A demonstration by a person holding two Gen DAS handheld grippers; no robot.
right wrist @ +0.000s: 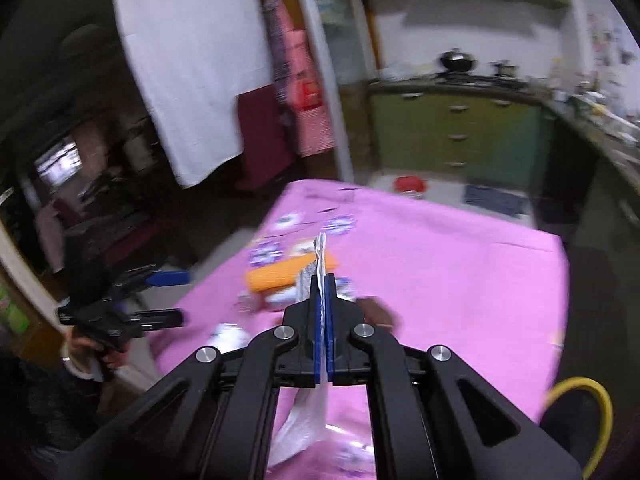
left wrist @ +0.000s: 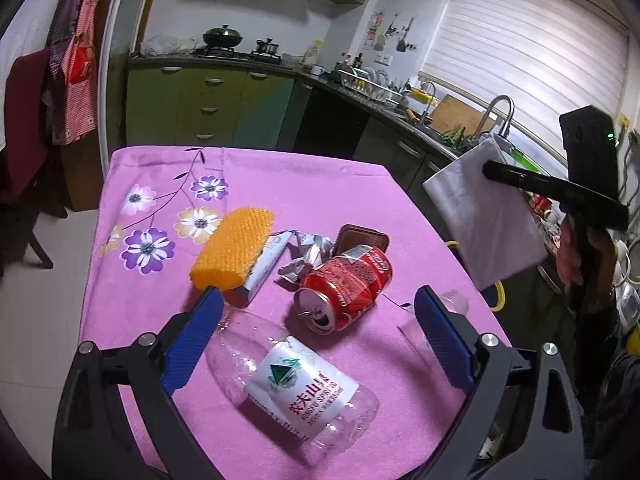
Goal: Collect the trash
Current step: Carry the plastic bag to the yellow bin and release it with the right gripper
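Trash lies clustered mid-counter on a pink floral cloth (left wrist: 304, 200): clear plastic water bottle (left wrist: 296, 384), dented red soda can (left wrist: 344, 292), crumpled foil wrapper (left wrist: 306, 256), orange knitted sponge (left wrist: 232, 248). All look light; the bottle is probably slippery, best taken at its labelled waist. Left gripper (left wrist: 320, 340) gapes wide over the bottle, empty. Right gripper (right wrist: 323, 300) is clamped on a thin white plastic bag (left wrist: 484, 216). Kitchen behind.

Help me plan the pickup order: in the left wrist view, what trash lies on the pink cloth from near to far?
Clear water bottle → red soda can → crumpled silver wrapper → brown tray. The orange sponge and the small carton under it overlap, so I leave them out.
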